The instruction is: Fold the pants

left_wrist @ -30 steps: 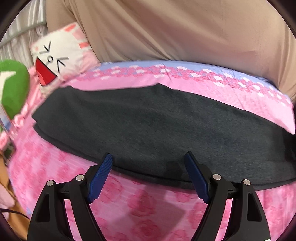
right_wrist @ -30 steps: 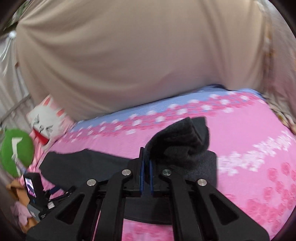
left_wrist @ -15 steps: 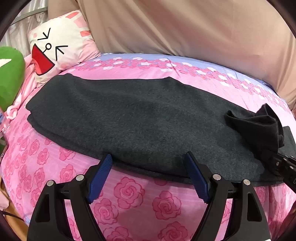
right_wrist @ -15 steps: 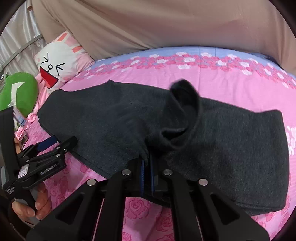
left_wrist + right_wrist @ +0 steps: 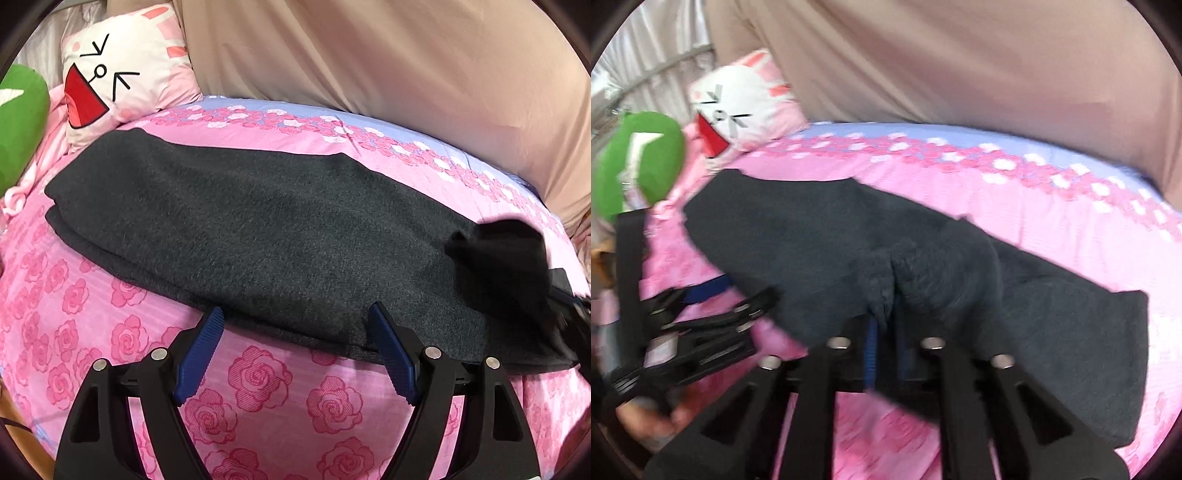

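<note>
Dark grey pants (image 5: 266, 229) lie lengthwise across the pink rose bedsheet (image 5: 258, 376), folded leg on leg. My left gripper (image 5: 295, 332) is open, its blue pads at the pants' near edge, holding nothing. My right gripper (image 5: 886, 325) is shut on a bunched fold of the pants (image 5: 938, 266) and lifts it above the rest of the cloth. That raised bunch also shows at the right in the left wrist view (image 5: 506, 251). The left gripper shows at the left in the right wrist view (image 5: 713, 314).
A white cartoon-face pillow (image 5: 118, 74) and a green cushion (image 5: 18, 122) lie at the bed's far left. A beige curtain (image 5: 406, 59) hangs behind the bed. The sheet has a blue flowered band (image 5: 332, 125) along its far side.
My right gripper has carried the pinched fold of the pants leftward over the cloth. The left gripper has stayed open at the near edge, with its view tilting down a little.
</note>
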`<action>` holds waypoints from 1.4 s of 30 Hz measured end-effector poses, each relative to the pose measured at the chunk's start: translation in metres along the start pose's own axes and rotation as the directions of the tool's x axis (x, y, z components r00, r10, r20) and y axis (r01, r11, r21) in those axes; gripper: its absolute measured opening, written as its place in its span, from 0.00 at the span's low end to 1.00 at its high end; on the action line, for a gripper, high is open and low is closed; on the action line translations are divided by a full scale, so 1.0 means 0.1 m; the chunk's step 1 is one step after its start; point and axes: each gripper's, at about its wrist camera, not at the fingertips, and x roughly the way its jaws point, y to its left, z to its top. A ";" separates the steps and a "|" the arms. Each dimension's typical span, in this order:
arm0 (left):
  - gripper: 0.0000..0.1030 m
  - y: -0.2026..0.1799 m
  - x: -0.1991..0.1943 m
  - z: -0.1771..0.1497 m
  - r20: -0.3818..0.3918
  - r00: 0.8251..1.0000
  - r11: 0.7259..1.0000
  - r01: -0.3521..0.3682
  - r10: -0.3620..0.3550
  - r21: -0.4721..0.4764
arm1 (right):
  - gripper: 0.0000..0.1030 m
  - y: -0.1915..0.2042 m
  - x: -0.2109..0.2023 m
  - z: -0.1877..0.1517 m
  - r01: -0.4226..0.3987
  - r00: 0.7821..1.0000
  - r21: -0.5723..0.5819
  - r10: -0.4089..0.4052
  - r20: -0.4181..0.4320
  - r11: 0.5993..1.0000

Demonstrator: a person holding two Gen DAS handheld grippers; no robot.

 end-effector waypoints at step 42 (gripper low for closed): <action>0.76 0.06 0.04 0.00 -0.018 1.000 0.999 0.012 -0.013 -0.033 | 0.19 -0.03 0.10 0.32 -0.021 0.996 -0.047 0.025 0.083 0.999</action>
